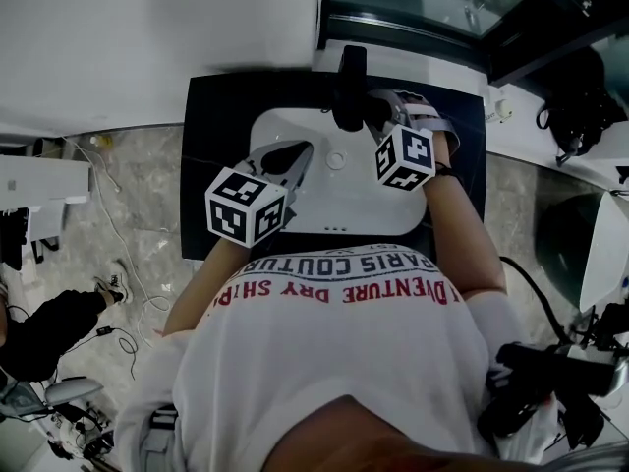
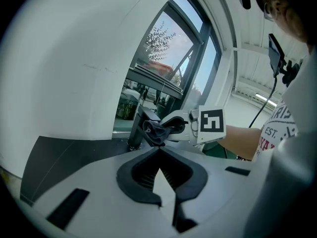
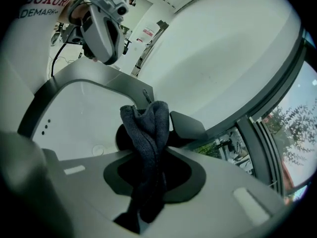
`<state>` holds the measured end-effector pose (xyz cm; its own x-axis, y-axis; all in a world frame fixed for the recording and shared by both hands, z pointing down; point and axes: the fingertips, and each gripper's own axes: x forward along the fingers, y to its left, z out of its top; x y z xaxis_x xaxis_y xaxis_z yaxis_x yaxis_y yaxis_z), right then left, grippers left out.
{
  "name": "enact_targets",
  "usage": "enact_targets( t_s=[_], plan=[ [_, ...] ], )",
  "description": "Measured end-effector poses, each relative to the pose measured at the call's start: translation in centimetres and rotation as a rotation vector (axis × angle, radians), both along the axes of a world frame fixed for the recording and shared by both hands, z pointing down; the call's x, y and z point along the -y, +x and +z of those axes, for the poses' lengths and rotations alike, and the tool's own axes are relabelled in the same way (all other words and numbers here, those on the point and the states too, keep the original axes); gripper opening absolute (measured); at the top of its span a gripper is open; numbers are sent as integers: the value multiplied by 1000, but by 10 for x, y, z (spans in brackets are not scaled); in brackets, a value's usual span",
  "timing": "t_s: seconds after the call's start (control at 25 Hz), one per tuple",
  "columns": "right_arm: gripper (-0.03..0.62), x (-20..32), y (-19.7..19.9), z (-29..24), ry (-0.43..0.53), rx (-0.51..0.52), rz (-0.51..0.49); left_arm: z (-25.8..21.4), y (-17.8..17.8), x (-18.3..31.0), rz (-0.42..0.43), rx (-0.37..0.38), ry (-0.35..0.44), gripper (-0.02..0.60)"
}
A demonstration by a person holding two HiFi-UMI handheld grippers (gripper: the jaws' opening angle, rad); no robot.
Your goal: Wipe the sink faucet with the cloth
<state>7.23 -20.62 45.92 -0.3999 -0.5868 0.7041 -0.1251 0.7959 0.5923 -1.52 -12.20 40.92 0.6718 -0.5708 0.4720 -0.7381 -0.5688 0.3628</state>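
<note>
Two claws over the sink (image 1: 366, 207) — right claw (image 3: 147, 157) clamped on cloth (image 3: 147, 125) at faucet (image 1: 349, 85), left claw (image 2: 159, 151) together.

A washbasin corner in a work or test space

A white sink (image 1: 339, 203) with a black faucet (image 1: 349, 82) sits on a dark table (image 1: 211, 165) against a plain white wall (image 1: 147, 37). Beside it is a tall, dark-framed window (image 2: 166, 68), through which a tree and buildings show. The floor (image 1: 147, 180) is grey, marble-patterned stone. Loose cables (image 1: 108, 205) trail over it towards white boxes (image 1: 39, 180) at the left, which suits a test space more than a home bathroom. Dark gear (image 1: 575, 106) lies on a white ledge (image 1: 521, 136) at the right. The right gripper view shows a bright open room behind, with a notice (image 3: 147, 32) on its wall.
</note>
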Motion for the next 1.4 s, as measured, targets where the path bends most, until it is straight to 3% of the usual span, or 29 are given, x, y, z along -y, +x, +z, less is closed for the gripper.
enact_targets(
  t_s=[0.32,0.56,0.76,1.08,1.4],
  plan=[
    [71,-50,3,4,-49,-8,-21,-1,11,-6,29,-5,-1,2],
    [71,-48,3,3,-66,14,-13,-3,11,-7,30,-5,3,2],
    [71,-32,4,-7,-70,55,18,-3,5,-5,16,-4,-2,2],
    [71,11,2,-2,-75,22,42,1,-4,-1,-8,1,-6,2],
    [72,43,4,-4,-68,87,120,4,-8,5,-21,6,-16,2]
  ],
)
